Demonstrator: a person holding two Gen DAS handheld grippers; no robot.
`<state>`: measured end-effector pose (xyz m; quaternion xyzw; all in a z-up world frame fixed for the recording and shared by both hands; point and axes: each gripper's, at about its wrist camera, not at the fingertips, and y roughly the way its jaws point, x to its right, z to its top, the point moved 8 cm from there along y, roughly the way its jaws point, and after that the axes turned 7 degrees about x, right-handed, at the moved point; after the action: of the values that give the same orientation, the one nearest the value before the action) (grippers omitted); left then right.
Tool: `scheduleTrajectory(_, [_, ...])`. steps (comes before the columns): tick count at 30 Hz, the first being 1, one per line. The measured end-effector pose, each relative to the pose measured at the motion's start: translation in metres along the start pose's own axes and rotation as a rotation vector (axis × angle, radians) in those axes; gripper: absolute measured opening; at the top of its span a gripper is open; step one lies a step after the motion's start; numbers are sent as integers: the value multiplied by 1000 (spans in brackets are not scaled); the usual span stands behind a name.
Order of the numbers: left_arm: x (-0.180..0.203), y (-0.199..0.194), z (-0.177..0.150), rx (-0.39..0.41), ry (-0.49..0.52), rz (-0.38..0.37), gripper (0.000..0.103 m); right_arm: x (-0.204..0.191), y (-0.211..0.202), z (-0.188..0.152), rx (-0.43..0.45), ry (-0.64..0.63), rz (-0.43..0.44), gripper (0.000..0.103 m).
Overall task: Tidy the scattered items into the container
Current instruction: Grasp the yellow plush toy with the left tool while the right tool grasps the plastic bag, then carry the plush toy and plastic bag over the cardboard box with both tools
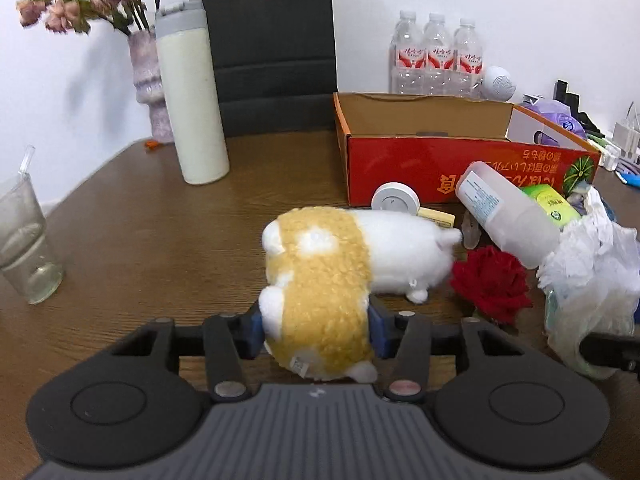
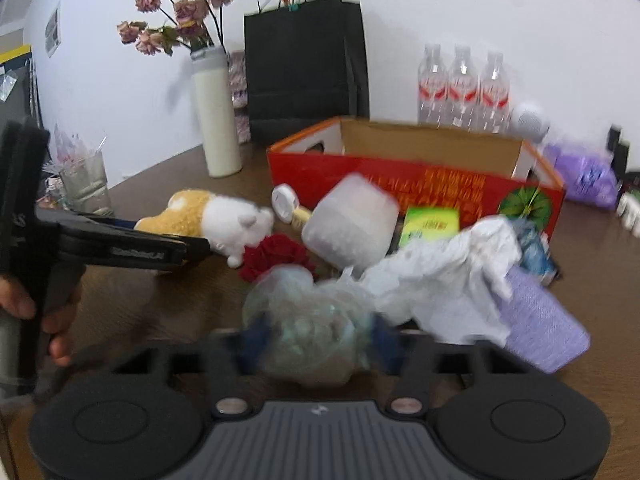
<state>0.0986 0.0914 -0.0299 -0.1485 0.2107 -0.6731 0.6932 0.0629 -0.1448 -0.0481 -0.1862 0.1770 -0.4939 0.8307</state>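
1. The left gripper (image 1: pixel 316 330) has its jaws clenched on the yellow end of the plush toy (image 1: pixel 320 280), which lies on the desk (image 1: pixel 160 220).
2. The right gripper (image 2: pixel 316 338) grips a crumpled clear bag (image 2: pixel 308 320) between its blue pads; this view is blurred.
3. The red box (image 1: pixel 440 168) stands open at 1 o'clock from the toy.
4. A red flower (image 1: pixel 490 284) lies at 3 o'clock, just beside the toy.
5. A frosted bottle (image 1: pixel 508 216) leans in front of the box.
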Motion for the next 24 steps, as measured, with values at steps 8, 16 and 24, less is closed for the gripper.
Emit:
scheduleTrajectory(8, [21, -73, -10, 149, 78, 112, 47, -2, -40, 2, 96, -9, -71, 43])
scheduleTrajectory(16, [46, -167, -24, 273, -80, 57, 47, -6, -120, -13, 213, -29, -152, 43])
scheduleTrajectory(24, [76, -206, -57, 250, -111, -55, 48, -32, -164, -56, 229, 0, -145, 44])
